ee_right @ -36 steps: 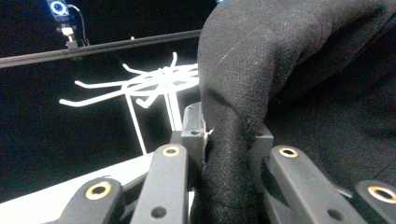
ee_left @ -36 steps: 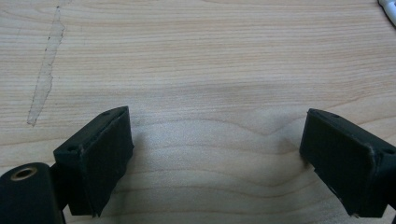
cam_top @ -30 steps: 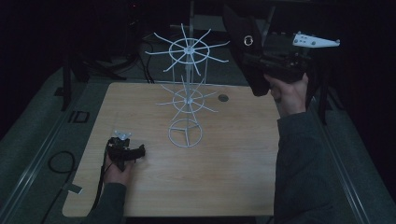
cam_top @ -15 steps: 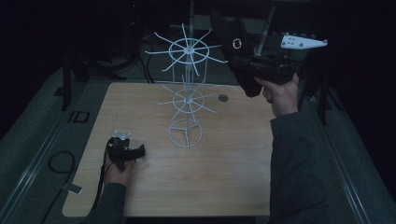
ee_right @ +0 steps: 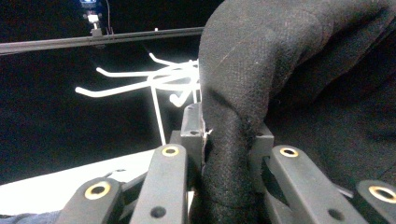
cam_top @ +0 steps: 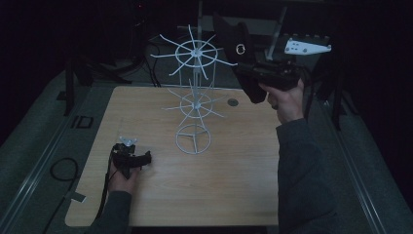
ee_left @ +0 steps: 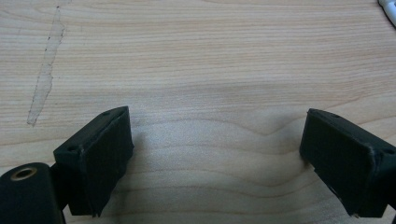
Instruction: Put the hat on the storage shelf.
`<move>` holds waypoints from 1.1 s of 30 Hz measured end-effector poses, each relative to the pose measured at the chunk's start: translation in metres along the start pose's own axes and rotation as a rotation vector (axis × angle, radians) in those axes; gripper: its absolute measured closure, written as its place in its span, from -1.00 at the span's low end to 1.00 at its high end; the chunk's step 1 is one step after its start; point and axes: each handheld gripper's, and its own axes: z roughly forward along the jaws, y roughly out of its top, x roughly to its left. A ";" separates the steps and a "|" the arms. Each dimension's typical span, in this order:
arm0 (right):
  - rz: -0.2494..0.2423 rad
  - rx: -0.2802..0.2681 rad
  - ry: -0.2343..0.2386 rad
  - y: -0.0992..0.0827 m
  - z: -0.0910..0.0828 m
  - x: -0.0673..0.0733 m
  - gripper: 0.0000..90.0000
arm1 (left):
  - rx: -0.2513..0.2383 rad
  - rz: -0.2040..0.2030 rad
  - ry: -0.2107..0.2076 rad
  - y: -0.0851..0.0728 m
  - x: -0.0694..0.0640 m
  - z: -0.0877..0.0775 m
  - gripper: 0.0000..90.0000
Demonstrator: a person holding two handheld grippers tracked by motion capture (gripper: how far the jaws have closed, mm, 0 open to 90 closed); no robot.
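A wire rack (cam_top: 194, 102) is standing at the centre of the table (cam_top: 234, 175), its top tier of prongs reaching into the upper middle of the frame. To its upper right, the right gripper (cam_top: 253, 73) is holding a fabric bag (cam_top: 242, 53) above the table's far right corner, beside the top prongs. A small round disc (cam_top: 233, 103) is lying on the table right of the rack's middle tier. The left gripper (cam_top: 130, 158) is resting on the table at lower left.

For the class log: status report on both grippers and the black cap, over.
Right gripper shut on black cap, held up beside white wire rack. Left gripper open on table. Rack's top prongs close to cap.
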 end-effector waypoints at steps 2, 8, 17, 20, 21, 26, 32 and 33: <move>0.001 0.006 -0.003 -0.004 0.004 -0.001 0.67 | -0.001 0.001 0.001 0.000 0.000 0.000 -0.77; 0.006 -0.002 0.003 -0.009 0.008 -0.001 0.67 | 0.000 0.001 -0.002 0.000 0.000 0.000 -0.77; 0.000 0.001 0.012 -0.018 0.015 0.000 0.66 | 0.003 0.012 -0.009 0.000 0.000 0.000 -0.77; 0.019 -0.009 0.016 -0.024 0.016 -0.003 0.66 | 0.003 0.014 -0.008 0.000 0.000 0.000 -0.77; 0.023 -0.015 0.019 -0.025 0.015 -0.004 0.66 | 0.002 0.013 -0.008 0.000 0.000 0.000 -0.77; 0.047 -0.034 0.023 -0.031 0.014 -0.007 0.65 | 0.002 0.013 -0.008 0.000 0.000 0.000 -0.77; 0.057 -0.045 0.023 -0.034 0.014 -0.009 0.63 | -0.003 0.008 -0.009 0.000 -0.001 0.000 -0.77; 0.057 -0.046 0.023 -0.034 0.014 -0.009 0.63 | -0.003 0.008 -0.009 0.000 -0.001 0.000 -0.77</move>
